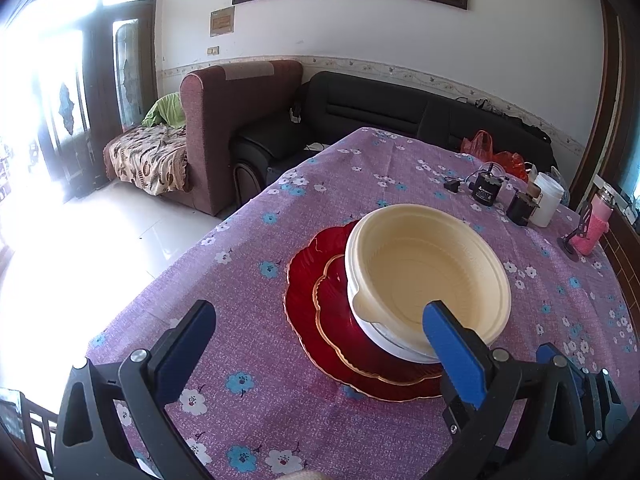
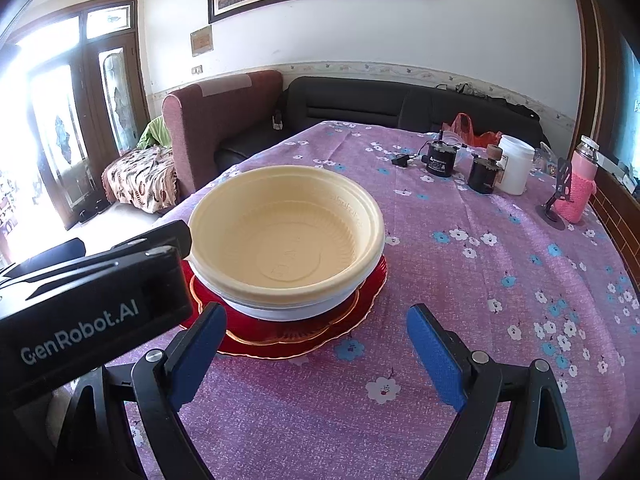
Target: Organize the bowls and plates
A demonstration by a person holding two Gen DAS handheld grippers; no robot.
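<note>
While apparently clear of the bowl [image 1: 432, 276], both grippers' jaws wide.

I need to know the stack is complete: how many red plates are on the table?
2. A large red plate lies on the purple tablecloth; a smaller red plate lies on it, under the nested bowls. Another could be hidden beneath the bowls.

White jar [image 2: 515, 164], pink bottle [image 2: 581, 182] (upright), 2 sofas behind
</note>
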